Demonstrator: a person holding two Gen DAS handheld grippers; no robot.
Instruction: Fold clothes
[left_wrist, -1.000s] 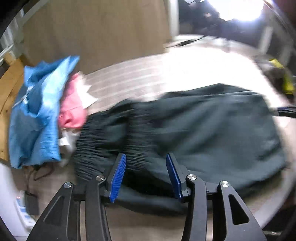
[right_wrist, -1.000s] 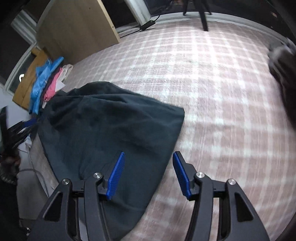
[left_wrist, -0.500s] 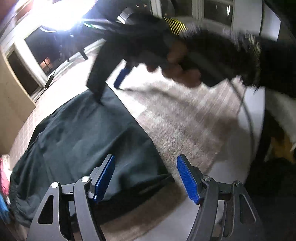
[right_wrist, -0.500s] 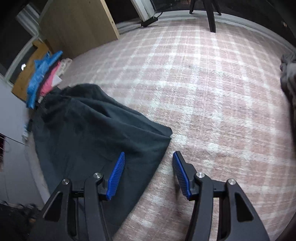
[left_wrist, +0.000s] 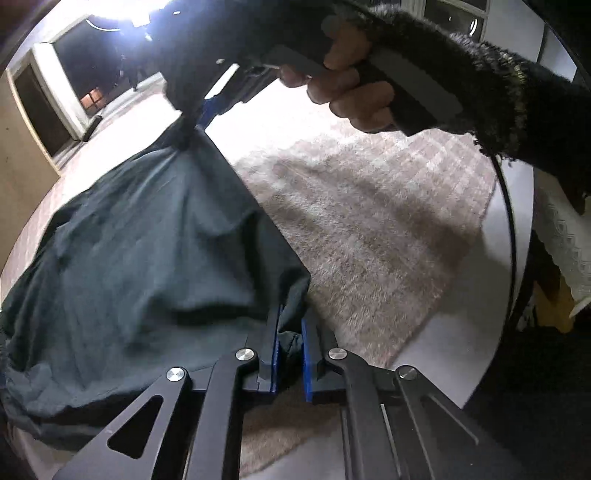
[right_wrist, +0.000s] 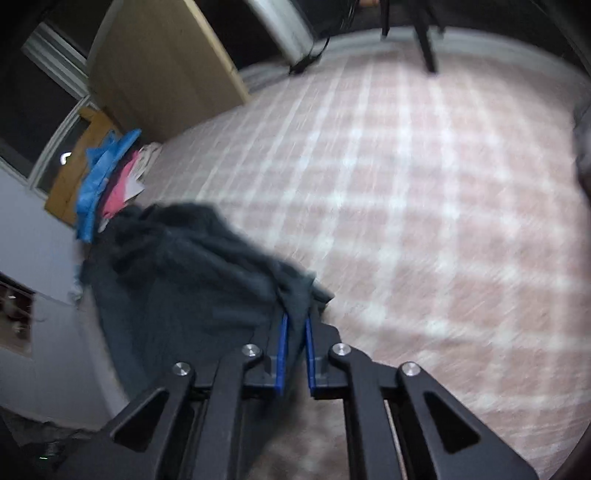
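A dark green garment (left_wrist: 140, 251) lies on the pink checked blanket (left_wrist: 369, 229). My left gripper (left_wrist: 290, 332) is shut on one corner of its hem. My right gripper (right_wrist: 295, 332) is shut on another corner of the garment (right_wrist: 192, 280) and lifts it off the blanket. In the left wrist view the right gripper (left_wrist: 207, 110), held by a hand in a dark fuzzy sleeve, pinches the far corner, and the hem runs taut between the two grippers.
A pile of blue and pink clothes (right_wrist: 107, 177) lies at the bed's far left edge by a wooden board (right_wrist: 155, 70). The checked blanket (right_wrist: 424, 206) stretches out to the right. Tripod legs (right_wrist: 424, 44) stand beyond the bed.
Both grippers were open above the garment's hem. They have come down and shut on its two corners, and the cloth has lifted and bunched.
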